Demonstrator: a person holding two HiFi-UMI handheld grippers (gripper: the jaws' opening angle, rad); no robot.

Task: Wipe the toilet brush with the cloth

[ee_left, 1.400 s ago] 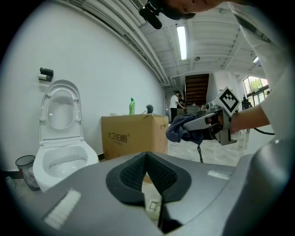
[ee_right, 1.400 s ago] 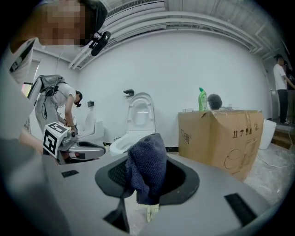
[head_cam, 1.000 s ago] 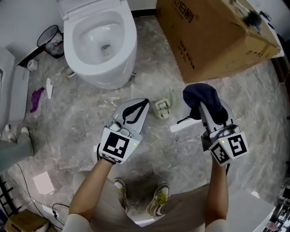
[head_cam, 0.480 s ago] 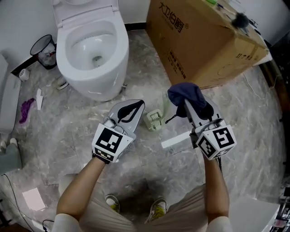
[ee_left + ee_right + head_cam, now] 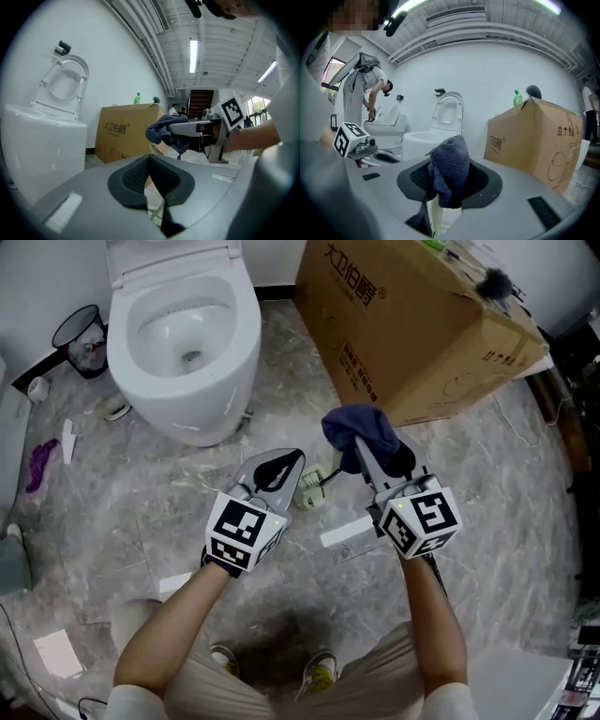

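lying on the floor [image 5: 487, 484], the brush [image 5: 314, 488] is shown plainly only in the head view: small, pale green and white, between the two claws; its bristles cannot be made out. the left claw [image 5: 286, 465] is seen closed on nothing, its pads met at the tip. the right claw [image 5: 361, 448] is clamped on the cloth [image 5: 361, 427], dark blue and bunched over its tip; in the left gripper view the cloth's drooping side is shown. only the right gripper view takes in a person [image 5: 372, 89] bent over farther off. bare floor is left ahead between the toilet [image 5: 197, 418] and the box [image 5: 422, 324], both near.
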